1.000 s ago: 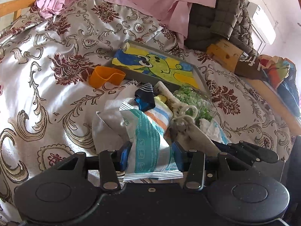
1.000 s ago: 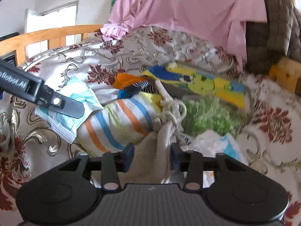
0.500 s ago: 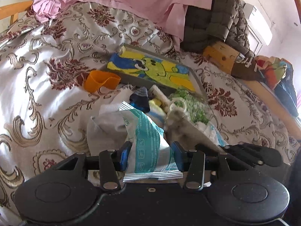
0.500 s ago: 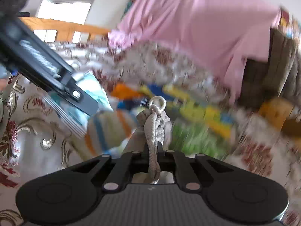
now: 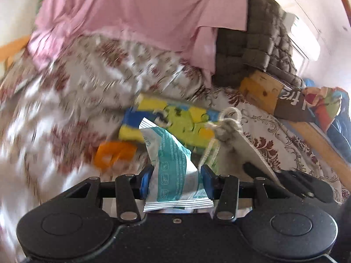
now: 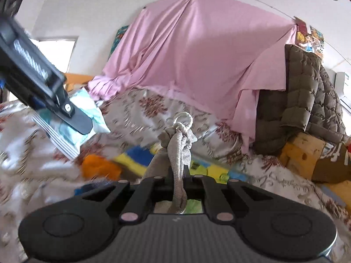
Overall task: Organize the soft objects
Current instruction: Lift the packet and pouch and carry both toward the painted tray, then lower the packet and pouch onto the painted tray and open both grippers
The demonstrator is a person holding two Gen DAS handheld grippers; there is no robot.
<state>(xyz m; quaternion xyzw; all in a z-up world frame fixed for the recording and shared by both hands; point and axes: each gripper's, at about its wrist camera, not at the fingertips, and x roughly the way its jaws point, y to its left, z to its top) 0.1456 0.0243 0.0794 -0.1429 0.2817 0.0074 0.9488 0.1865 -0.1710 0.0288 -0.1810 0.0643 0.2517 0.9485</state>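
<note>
My left gripper (image 5: pixel 175 180) is shut on a white and teal packet (image 5: pixel 173 164) and holds it above the bed; the packet also shows in the right wrist view (image 6: pixel 72 129). My right gripper (image 6: pixel 177 178) is shut on the gathered neck of a grey drawstring bag (image 6: pixel 177 151), whose white cord loop sticks up. The bag also shows in the left wrist view (image 5: pixel 237 144), lifted beside the packet. The other soft items are hidden or blurred below.
A floral bedspread (image 5: pixel 83 83) covers the bed. On it lie a yellow and blue cartoon tray (image 5: pixel 175 122) and an orange cup (image 5: pixel 114 153). A pink sheet (image 6: pixel 193 61) hangs behind, a quilted olive coat (image 6: pixel 302 92) and a cardboard box (image 6: pixel 300 153) at right.
Both grippers have lifted and tilted upward. My right gripper closed on the bag's neck and raised it off the pile. The left raised the packet with it.
</note>
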